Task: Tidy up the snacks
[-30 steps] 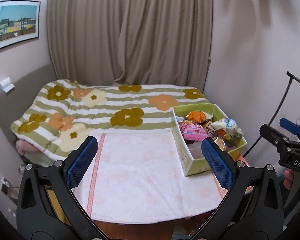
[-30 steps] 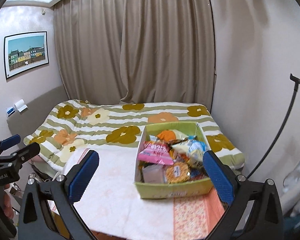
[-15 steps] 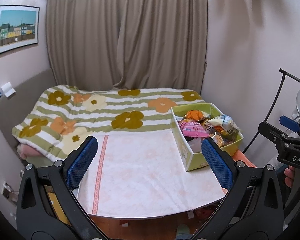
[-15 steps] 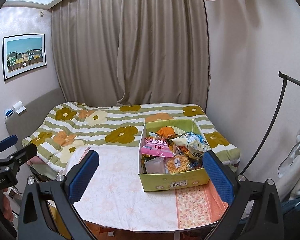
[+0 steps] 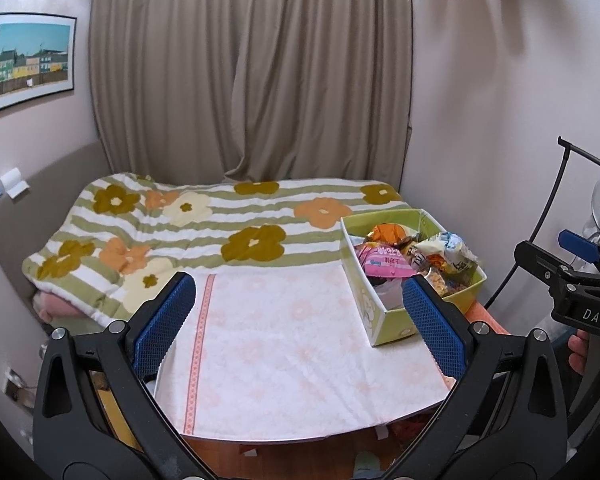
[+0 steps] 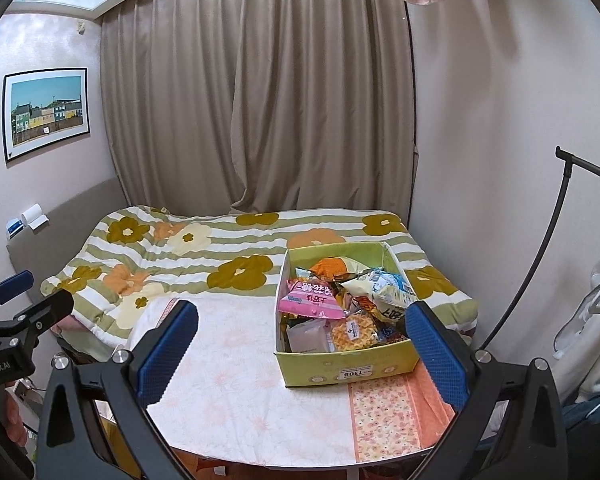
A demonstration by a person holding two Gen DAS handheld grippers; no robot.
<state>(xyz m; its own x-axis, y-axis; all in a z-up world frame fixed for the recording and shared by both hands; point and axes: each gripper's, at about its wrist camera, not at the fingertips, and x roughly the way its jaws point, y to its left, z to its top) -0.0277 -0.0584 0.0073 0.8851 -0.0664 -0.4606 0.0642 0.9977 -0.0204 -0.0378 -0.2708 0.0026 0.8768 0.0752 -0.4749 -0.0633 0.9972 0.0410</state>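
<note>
Both claws, left claw (image 5: 300, 312) and right claw (image 6: 302, 338), hang spread wide with nothing in them above the desk (image 6: 236, 380); snacks (image 6: 340, 312) sit piled in the green box (image 6: 344, 368). Could be pre-sort or all done, hard to say.

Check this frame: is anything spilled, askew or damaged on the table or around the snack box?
Nothing stands out. The green snack box sits upright on the cloth-covered table, snacks heaped loosely inside, none spilled. Both the left hand-held gripper and the right hand-held gripper are open and empty.
</note>
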